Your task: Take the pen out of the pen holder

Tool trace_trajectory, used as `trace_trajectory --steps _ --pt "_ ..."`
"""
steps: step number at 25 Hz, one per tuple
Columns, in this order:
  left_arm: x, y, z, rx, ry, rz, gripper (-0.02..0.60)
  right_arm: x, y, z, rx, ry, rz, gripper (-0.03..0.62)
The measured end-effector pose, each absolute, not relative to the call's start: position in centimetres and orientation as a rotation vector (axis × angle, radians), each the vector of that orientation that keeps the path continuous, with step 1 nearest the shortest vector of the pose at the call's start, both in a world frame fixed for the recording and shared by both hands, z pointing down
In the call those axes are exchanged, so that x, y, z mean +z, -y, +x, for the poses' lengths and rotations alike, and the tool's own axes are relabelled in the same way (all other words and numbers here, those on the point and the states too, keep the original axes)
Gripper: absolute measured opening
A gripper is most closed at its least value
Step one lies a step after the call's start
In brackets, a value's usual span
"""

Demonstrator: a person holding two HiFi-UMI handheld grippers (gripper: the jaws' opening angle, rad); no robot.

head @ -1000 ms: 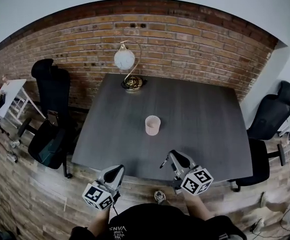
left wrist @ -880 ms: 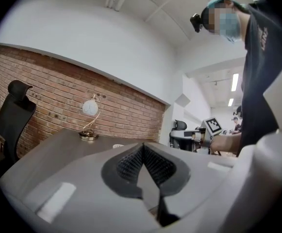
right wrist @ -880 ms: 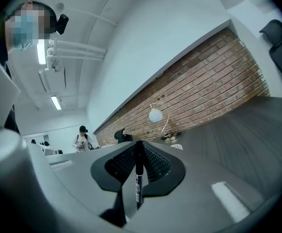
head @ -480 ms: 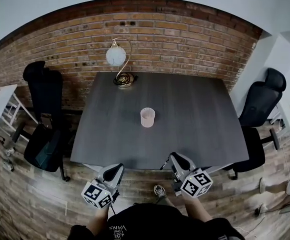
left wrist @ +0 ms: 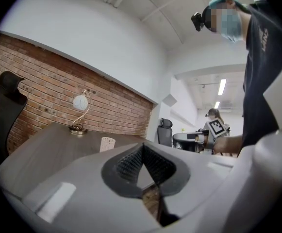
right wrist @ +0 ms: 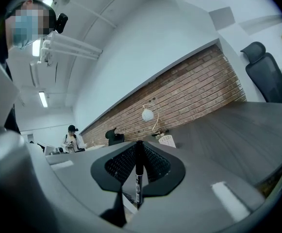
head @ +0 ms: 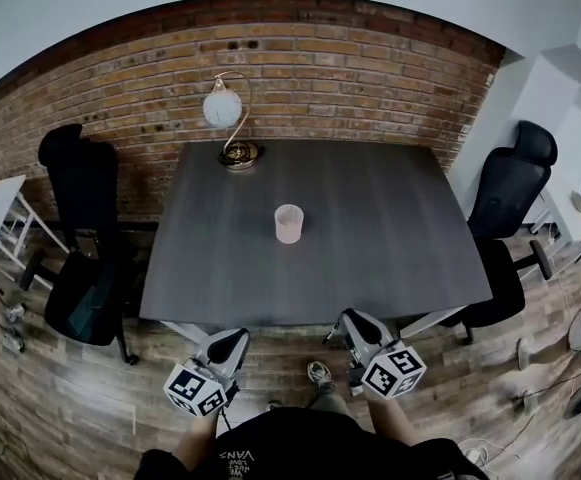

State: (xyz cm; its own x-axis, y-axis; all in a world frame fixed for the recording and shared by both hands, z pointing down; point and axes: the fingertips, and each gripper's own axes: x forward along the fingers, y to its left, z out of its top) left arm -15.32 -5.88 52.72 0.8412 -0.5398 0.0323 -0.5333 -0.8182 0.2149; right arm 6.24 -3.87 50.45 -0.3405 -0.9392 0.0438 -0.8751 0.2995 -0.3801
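the print on the pen (right wrist: 139, 178), between the jaws of your right gripper (right wrist: 139, 143), is too small to read. far ahead, the pen holder (right wrist: 170, 141) hides its inside.

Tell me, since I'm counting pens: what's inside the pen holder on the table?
Nothing sticks out of the pen holder; its wall hides the bottom. One pen is clamped in the jaws of the right gripper.

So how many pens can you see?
1. The pen is pinched between the right gripper's jaws. The pen holder on the table is too small to see inside, so more may be hidden there.
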Motion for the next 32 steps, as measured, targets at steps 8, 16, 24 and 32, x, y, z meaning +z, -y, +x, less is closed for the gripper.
trace_trajectory --steps 8,16,24,32 --pt "53.6 4.1 -16.3 -0.028 0.808 2.797 0.034 51.4 1.7 4.8 -0.541 -2.377 -1.691 0.038" --pt "54.2 3.0 -17.0 -0.023 0.808 2.789 0.034 52.5 0.7 3.5 -0.566 -2.396 -1.696 0.038" --pt "54.4 2.4 -17.4 -0.032 0.814 2.782 0.034 52.6 0.5 3.2 -0.564 -2.401 -1.698 0.037" --pt "54.5 2.4 -17.5 -0.029 0.816 2.787 0.033 52.6 0.5 2.9 -0.555 -2.404 -1.699 0.037"
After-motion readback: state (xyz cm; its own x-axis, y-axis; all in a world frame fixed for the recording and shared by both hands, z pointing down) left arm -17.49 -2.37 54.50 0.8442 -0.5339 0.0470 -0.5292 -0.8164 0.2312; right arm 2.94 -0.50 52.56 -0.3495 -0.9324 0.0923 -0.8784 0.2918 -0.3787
